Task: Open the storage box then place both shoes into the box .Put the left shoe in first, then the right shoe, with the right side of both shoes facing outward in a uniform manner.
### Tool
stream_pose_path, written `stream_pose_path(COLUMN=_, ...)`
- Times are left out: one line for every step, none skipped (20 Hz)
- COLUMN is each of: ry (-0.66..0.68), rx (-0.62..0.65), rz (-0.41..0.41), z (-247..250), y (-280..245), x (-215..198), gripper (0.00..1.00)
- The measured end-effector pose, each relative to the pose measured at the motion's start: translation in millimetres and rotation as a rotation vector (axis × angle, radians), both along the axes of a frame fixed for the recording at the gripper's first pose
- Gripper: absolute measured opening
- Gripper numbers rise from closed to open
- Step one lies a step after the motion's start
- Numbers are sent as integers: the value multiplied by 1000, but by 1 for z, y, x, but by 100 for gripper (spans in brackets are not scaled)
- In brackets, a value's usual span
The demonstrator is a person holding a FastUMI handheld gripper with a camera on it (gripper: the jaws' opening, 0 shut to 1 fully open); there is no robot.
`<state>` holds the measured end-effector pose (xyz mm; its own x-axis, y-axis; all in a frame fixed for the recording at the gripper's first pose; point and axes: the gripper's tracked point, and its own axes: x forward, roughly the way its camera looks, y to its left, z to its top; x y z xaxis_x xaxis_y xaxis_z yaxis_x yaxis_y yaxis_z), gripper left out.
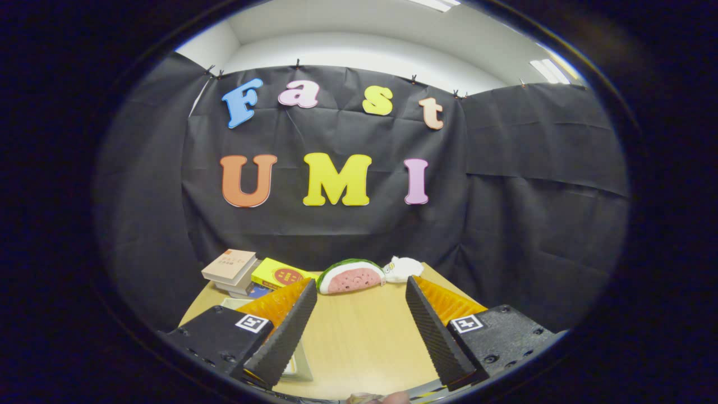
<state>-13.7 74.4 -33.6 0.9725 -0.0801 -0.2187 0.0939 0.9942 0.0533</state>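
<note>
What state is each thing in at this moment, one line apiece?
Gripper: jaws open, nothing between them, bare table beneath.
Table: wooden top, bare between the jaws.
Stack of books: lying flat at the table's far edge, beyond the fingers.
Yellow box: lying closed, leaning against the books.
Watermelon slice toy: resting on the table's far edge, cut face toward the camera.
White plush: lying beside the watermelon toy.

Gripper (362, 292) fingers spread wide over the table (359, 342) (watermelon toy (350, 276) beyond).
</note>
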Motion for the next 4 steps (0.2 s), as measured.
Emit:
stream_pose_path(ry=-3, rx=1, rz=1, z=0, y=1, x=-1, gripper=100)
stream_pose_path(ry=-8, rx=4, rz=3, z=0, y=2, x=-3, gripper=100)
stream_pose_path(ry=-5, rx=4, rz=7, z=-2, y=6, x=-4, gripper=100)
stream_pose_path(ry=0, rx=3, rz=14, z=-4, y=8, x=-5, gripper=100)
